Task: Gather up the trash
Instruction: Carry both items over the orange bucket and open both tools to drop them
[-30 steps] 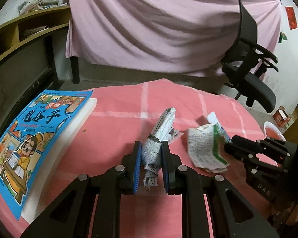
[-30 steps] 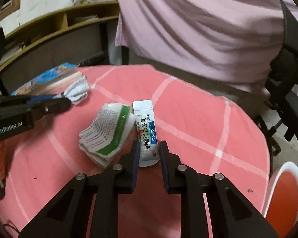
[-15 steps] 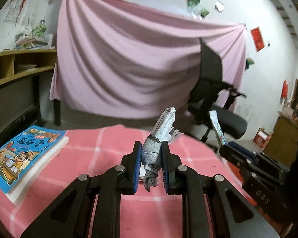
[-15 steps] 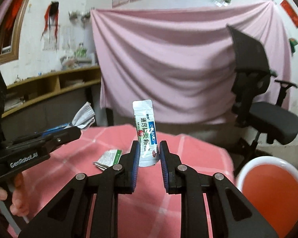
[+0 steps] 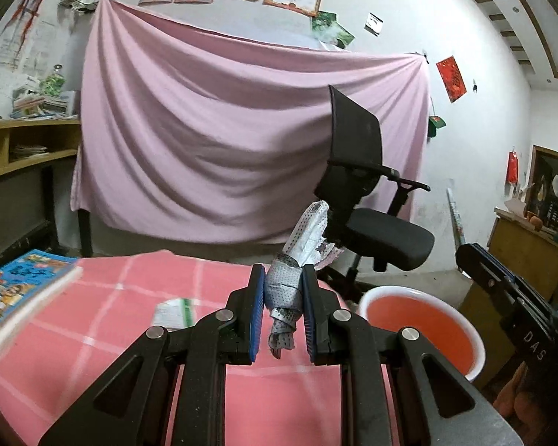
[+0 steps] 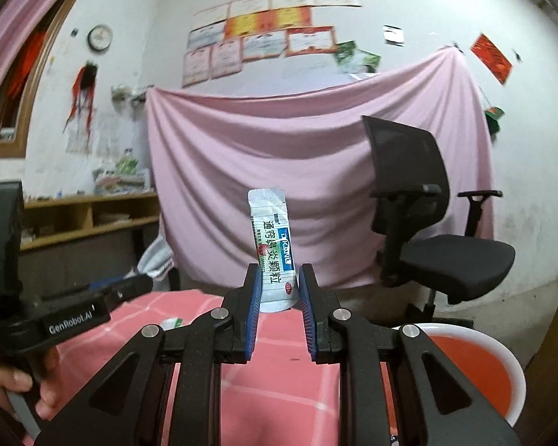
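My left gripper [image 5: 282, 290] is shut on a crumpled grey-white paper wad [image 5: 293, 275] that sticks up between its blue pads, lifted above the pink checked tablecloth [image 5: 122, 319]. My right gripper [image 6: 278, 286] is shut on a white medicine sachet [image 6: 273, 245] with blue and green print, held upright. A red bin with a white rim [image 5: 420, 323] stands beside the table at lower right, also seen as the bin [image 6: 476, 364] in the right wrist view. A folded white-and-green leaflet [image 5: 173, 312] lies on the cloth. The right gripper's body [image 5: 509, 290] shows at the right edge; the left gripper's body [image 6: 74, 308] shows at the left.
A blue picture book [image 5: 22, 290] on a white pad lies at the table's left edge. A black office chair [image 5: 368, 204] stands behind the bin, before a pink hanging cloth [image 5: 223, 141]. Wooden shelves [image 5: 15, 148] run along the left wall. A hand [image 6: 15, 386] holds the left gripper's handle.
Both grippers rose off the table with their trash and swung to the right; the views tilted up from the tabletop to the room, and the red bin came into view.
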Demonstrator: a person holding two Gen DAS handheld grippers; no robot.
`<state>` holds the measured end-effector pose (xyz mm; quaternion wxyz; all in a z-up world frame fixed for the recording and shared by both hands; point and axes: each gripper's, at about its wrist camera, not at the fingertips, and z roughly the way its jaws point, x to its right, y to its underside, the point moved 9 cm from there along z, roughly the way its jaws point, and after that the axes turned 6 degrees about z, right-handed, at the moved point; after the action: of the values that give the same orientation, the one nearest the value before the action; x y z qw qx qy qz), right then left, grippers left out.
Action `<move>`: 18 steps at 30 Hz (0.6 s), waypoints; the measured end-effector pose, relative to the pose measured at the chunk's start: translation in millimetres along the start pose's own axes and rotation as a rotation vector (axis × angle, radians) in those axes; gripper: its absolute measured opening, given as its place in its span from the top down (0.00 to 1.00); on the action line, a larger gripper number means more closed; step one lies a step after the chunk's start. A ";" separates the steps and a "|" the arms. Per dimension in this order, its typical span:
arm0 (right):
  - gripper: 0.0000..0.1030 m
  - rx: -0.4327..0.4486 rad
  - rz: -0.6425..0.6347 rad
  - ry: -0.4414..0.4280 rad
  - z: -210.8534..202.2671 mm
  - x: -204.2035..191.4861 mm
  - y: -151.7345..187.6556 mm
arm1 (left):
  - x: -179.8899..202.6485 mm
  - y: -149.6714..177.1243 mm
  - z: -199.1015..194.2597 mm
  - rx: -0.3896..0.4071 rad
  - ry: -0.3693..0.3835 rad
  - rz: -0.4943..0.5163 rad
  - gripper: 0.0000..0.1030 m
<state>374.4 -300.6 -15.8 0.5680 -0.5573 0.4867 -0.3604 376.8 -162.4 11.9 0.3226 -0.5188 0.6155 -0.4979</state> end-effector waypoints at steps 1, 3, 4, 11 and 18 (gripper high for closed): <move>0.82 0.007 0.015 0.012 -2.8 9.9 -1.6 | 7.2 -2.2 3.1 -0.001 0.012 -0.006 0.85; 0.82 0.015 0.038 0.034 -9.2 26.3 -2.0 | 27.2 -7.2 13.5 -0.014 0.042 0.002 0.85; 0.82 0.016 0.051 0.047 -10.5 35.4 -2.1 | 36.5 -9.2 18.3 -0.018 0.052 0.017 0.85; 0.82 -0.008 0.187 0.151 -24.5 105.5 2.2 | 116.1 -12.5 44.0 -0.033 0.141 0.175 0.85; 0.82 -0.101 0.296 0.221 -29.6 160.9 18.7 | 164.1 -2.1 73.1 -0.080 0.217 0.270 0.85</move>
<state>386.5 -459.9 -55.7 0.5293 -0.4642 0.6404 -0.3071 402.7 -340.2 11.9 0.2972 -0.3871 0.7301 -0.4782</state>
